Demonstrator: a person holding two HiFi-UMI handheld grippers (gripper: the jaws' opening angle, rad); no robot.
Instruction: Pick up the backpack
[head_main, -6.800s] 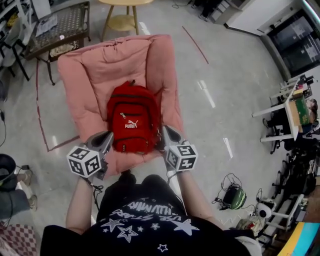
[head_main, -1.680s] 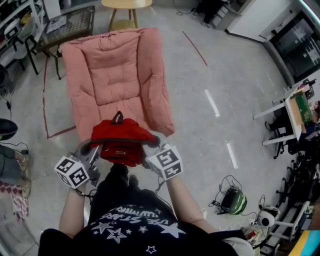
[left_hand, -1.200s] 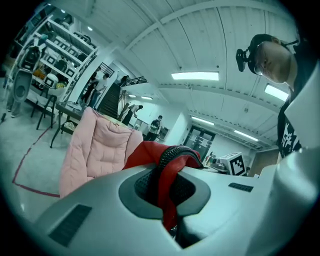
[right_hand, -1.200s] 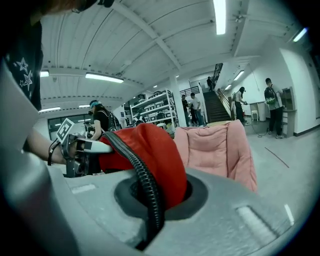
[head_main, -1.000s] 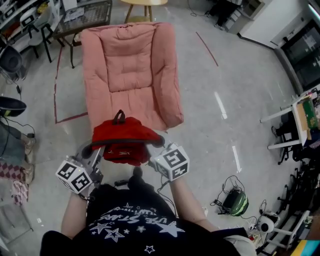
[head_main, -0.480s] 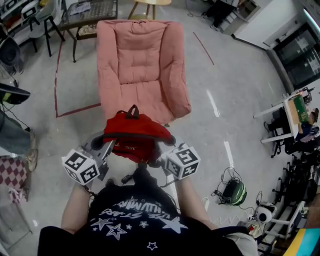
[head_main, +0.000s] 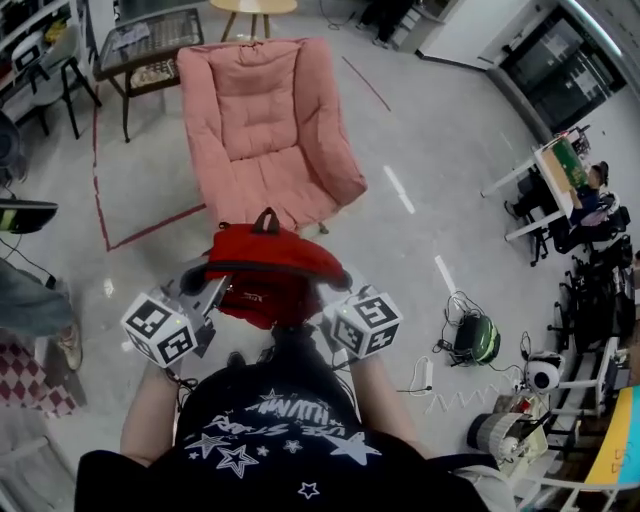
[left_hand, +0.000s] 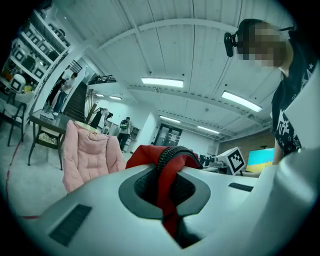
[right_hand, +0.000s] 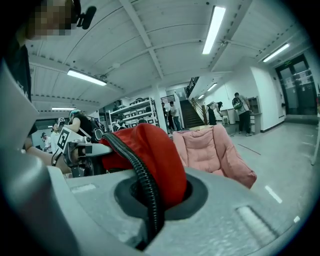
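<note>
The red backpack (head_main: 265, 272) hangs in the air in front of the person, clear of the pink armchair (head_main: 265, 125). My left gripper (head_main: 212, 290) is shut on the backpack's left edge, where red fabric and a black zipper (left_hand: 167, 167) are pinched between the jaws. My right gripper (head_main: 330, 292) is shut on its right edge, red fabric and black piping (right_hand: 147, 192) clamped there. The bag's black top handle (head_main: 266, 219) sticks up toward the chair. The pink armchair (left_hand: 87, 152) also shows behind the bag in the left gripper view, and the pink armchair (right_hand: 212, 150) in the right gripper view.
A dark side table (head_main: 150, 45) and a round wooden stool (head_main: 252, 6) stand behind the chair. Red tape (head_main: 130, 225) marks the floor at the chair's left. Cables, a green-black device (head_main: 472, 340) and equipment lie at the right. Desks with a seated person (head_main: 590, 195) are far right.
The backpack has come off the armchair and is carried away from it, held at both sides. Both grippers stayed shut on it and moved back with the person; the chair now sits farther off.
</note>
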